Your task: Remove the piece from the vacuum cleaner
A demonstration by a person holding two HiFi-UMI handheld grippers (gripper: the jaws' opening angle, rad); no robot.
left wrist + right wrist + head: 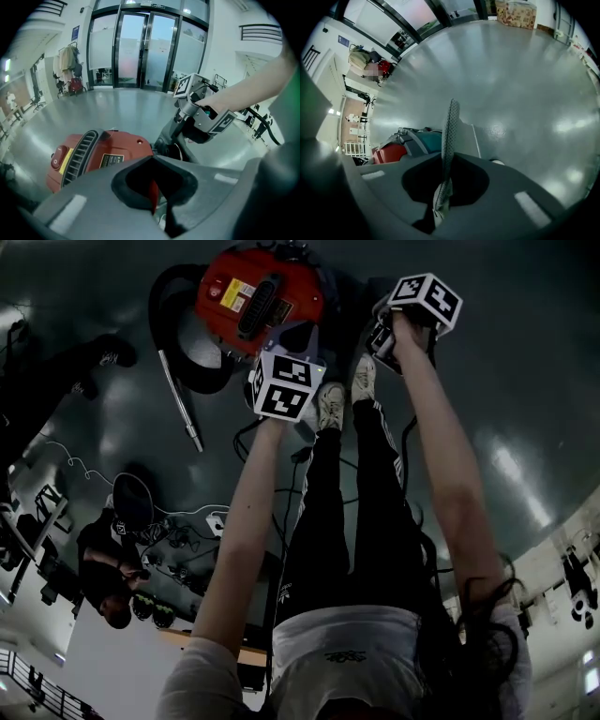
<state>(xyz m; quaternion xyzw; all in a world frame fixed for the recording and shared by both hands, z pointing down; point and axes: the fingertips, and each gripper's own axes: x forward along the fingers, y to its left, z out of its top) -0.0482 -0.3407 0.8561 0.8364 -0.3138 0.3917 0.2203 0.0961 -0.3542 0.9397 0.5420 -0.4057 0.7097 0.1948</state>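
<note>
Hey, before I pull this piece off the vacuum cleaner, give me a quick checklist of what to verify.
1. The right gripper is shut on the mesh strip: ok.
2. The left gripper is closed at the vacuum cleaner, with a red sliver between its jaws: ok.
3. Where the strip joins the vacuum: cannot tell.
4. The wand lies apart from both grippers: ok.

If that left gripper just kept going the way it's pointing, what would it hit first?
The red vacuum cleaner. Its body lies right beyond the left gripper, and a red sliver shows between the jaws, so they probably touch it; depth is hard to judge.
</note>
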